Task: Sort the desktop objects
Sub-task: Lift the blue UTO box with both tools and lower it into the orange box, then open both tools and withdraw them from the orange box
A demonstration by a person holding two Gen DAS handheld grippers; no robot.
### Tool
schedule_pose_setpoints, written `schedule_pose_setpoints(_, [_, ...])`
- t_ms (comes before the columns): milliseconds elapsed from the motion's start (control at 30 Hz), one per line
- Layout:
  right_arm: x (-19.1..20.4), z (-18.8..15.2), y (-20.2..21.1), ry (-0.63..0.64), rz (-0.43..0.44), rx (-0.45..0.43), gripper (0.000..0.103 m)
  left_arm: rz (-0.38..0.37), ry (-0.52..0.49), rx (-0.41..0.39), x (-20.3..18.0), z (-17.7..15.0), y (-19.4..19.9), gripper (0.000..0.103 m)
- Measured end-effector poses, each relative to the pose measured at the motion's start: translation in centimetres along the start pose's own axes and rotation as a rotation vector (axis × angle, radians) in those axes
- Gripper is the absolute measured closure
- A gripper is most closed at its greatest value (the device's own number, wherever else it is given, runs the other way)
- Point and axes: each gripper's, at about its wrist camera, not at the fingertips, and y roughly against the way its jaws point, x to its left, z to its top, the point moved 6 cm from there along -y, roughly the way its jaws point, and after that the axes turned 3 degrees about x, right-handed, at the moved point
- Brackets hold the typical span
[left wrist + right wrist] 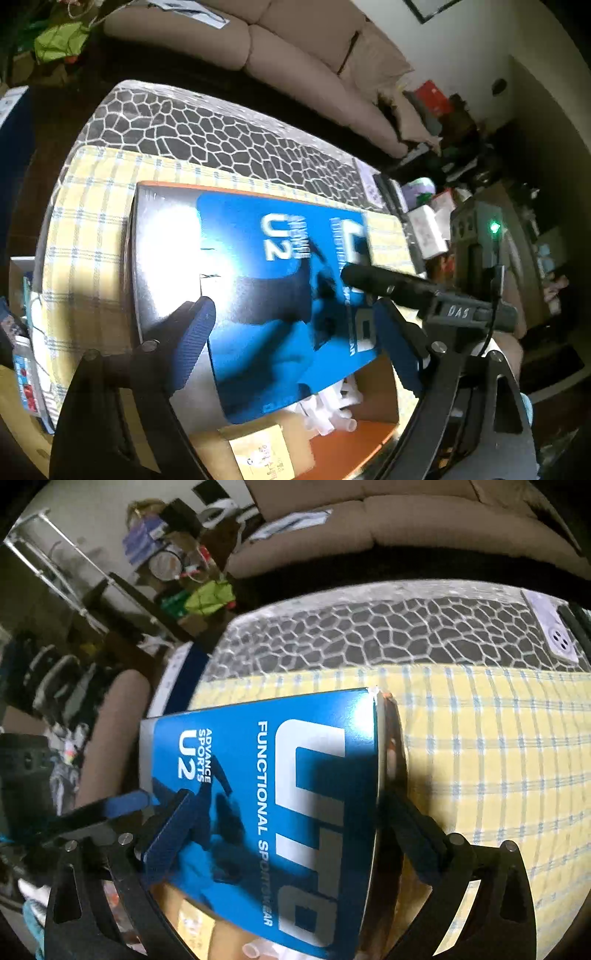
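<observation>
A blue lid (258,280) printed "UTO Functional Sportswear" lies askew over an orange box (354,439). Through the uncovered near corner I see white tubes (332,410) and a yellow-labelled carton (262,454). My left gripper (294,301) is open just above the lid, with one pad over its glossy face and the other past its right edge. The lid (266,775) also fills the right wrist view. My right gripper (288,794) is open and straddles it, casting a shadow on it. One finger (369,278) of the right gripper reaches over the lid's right side.
The box sits on a yellow checked cloth (498,757) over a table with a dark mosaic top (221,129). A white power strip (554,635) lies at the table's far right. A beige sofa (295,55) stands behind. Small boxes and clutter (424,229) crowd the right.
</observation>
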Motion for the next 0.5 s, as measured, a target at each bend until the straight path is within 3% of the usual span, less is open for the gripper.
schedule_pose_setpoints(200, [-0.9, -0.6, 1.2, -0.040, 0.034, -0.034, 0.001, 0.026, 0.004, 0.005, -0.2, -0.3, -0.4, 0.016])
schedule_pose_setpoints(500, [0.0, -0.7, 4.7, 0.002, 0.020, -0.097, 0.001, 0.040, 0.027, -0.030, 0.0, -1.8, 1.8, 0.011])
